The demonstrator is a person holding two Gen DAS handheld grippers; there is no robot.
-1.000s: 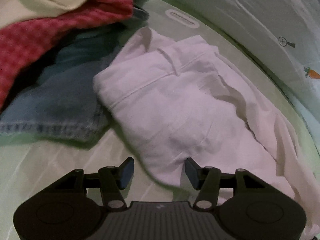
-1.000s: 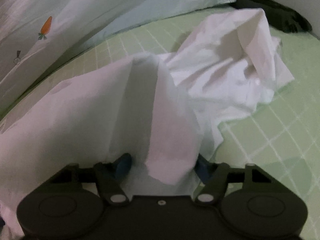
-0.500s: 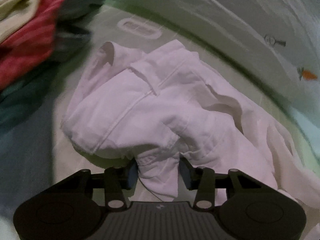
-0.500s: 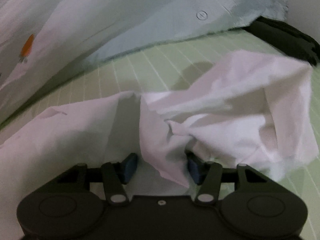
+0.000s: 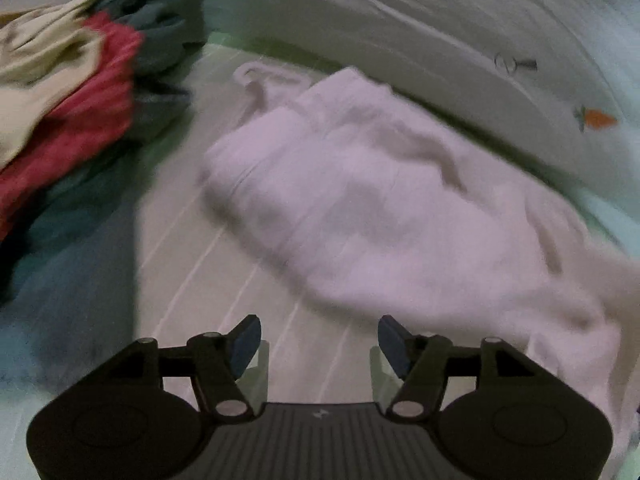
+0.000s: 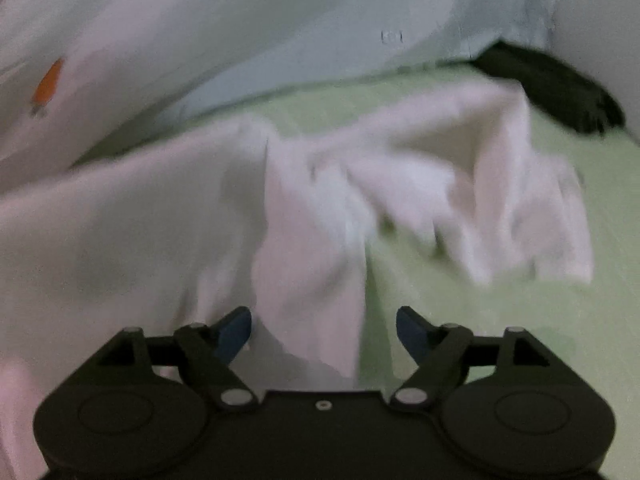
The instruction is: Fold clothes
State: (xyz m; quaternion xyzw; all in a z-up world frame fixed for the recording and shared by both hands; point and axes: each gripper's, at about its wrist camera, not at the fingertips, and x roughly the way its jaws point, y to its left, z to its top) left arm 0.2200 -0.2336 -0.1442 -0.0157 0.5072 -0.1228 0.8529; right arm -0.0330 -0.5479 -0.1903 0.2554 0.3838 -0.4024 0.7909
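A pale green sheet (image 5: 224, 248) ruled with thin white lines covers the bed, and along its far edge runs a light blue quilt (image 6: 280, 40) printed with small carrots (image 5: 598, 118) and other little motifs. On the sheet lies the white garment (image 5: 380, 208), loosely bunched and folded over on itself, stretching in the left wrist view from a narrow end near the middle top down toward the right edge; in the right wrist view the same white garment (image 6: 120, 232) fills the left and centre, with a rumpled raised end to the right. Both views are blurred. At the left of the left wrist view sits a heap of other clothes: a red piece (image 5: 80, 120), a cream piece (image 5: 36, 80) on top of it, dark teal cloth (image 5: 168, 16) behind, and bluish cloth (image 5: 60, 280) in shadow below. A black cloth (image 6: 552, 88) lies at the far right corner in the right wrist view. The left gripper (image 5: 319, 340) hangs over bare sheet just short of the garment, its jaws spreading apart with nothing between them. The right gripper (image 6: 324, 332) has its jaws spreading too; a fold of the white garment hangs between them, close by the left finger and clear of the right, so neither pad presses on it
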